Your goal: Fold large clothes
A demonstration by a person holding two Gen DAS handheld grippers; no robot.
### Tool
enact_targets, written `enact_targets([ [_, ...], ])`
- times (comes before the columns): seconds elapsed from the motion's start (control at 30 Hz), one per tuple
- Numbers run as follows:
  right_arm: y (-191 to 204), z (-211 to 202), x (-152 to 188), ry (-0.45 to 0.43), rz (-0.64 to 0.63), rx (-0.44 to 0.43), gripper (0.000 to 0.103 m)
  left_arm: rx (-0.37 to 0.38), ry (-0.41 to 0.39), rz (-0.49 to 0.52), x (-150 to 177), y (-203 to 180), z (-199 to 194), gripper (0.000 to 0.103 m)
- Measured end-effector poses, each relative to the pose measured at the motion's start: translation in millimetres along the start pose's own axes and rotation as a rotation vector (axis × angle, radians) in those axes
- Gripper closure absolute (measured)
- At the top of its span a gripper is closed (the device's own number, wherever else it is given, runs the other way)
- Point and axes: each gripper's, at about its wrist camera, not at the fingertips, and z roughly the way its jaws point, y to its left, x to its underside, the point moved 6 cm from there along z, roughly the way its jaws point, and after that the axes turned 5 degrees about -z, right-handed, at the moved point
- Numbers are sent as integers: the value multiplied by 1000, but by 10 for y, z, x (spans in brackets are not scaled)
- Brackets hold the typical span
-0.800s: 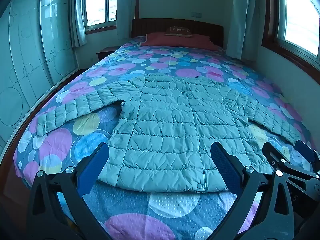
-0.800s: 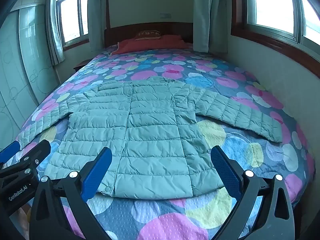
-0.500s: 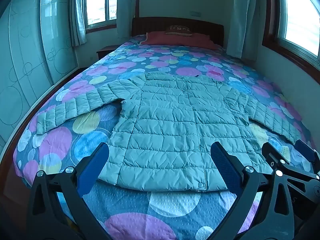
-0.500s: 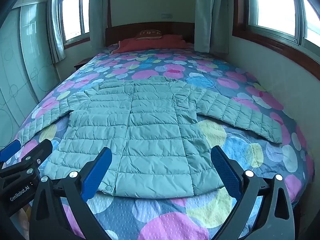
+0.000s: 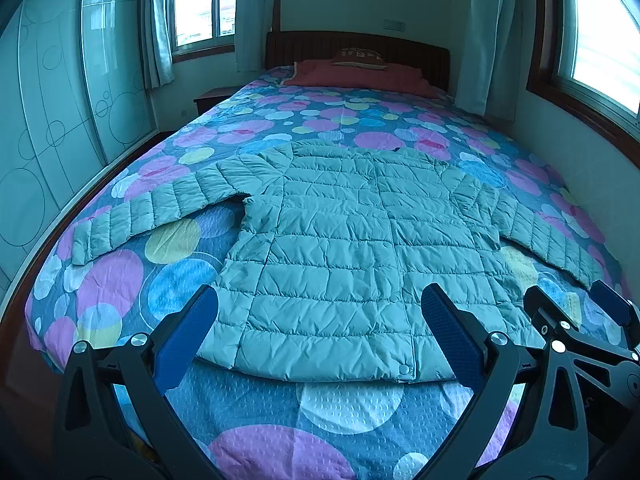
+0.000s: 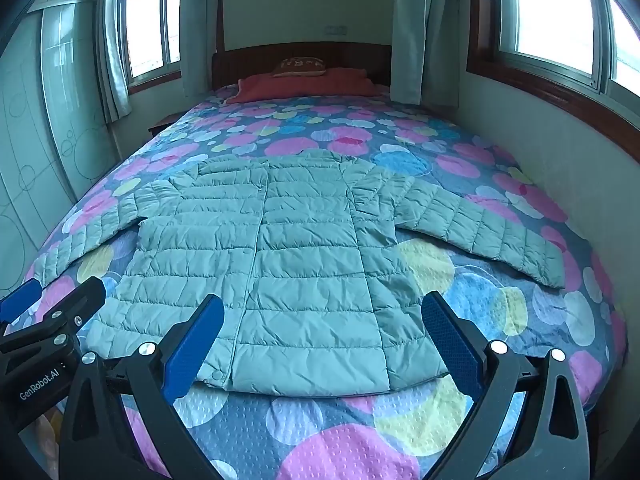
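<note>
Quilted cotton bedspread, dotted pink and blue, is filling both views; it's serving as your folding surface. Pale green puffer jacket is lying flat on it, front up, collar at 12 o'clock, hem at 6 nearest you, sleeves splaying toward 9 and 3 o'clock. Spread out like that, I'd guess it's staged for a first fold, so nothing is folded yet. You're holding the left gripper over the hem's 7 o'clock corner, the right gripper over the 5 o'clock side. Both are standing fully wide, blue pads clear of the fabric, gripping nothing. Each is tilting down toward the hem, probably lining up for the bottom corners.
</note>
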Motion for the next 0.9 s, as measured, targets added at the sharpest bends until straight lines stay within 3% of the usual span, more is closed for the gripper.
enact_targets([
  [0.9,12,31,19,8,-9,3,5,1,5,0,-8,-8,0,2],
])
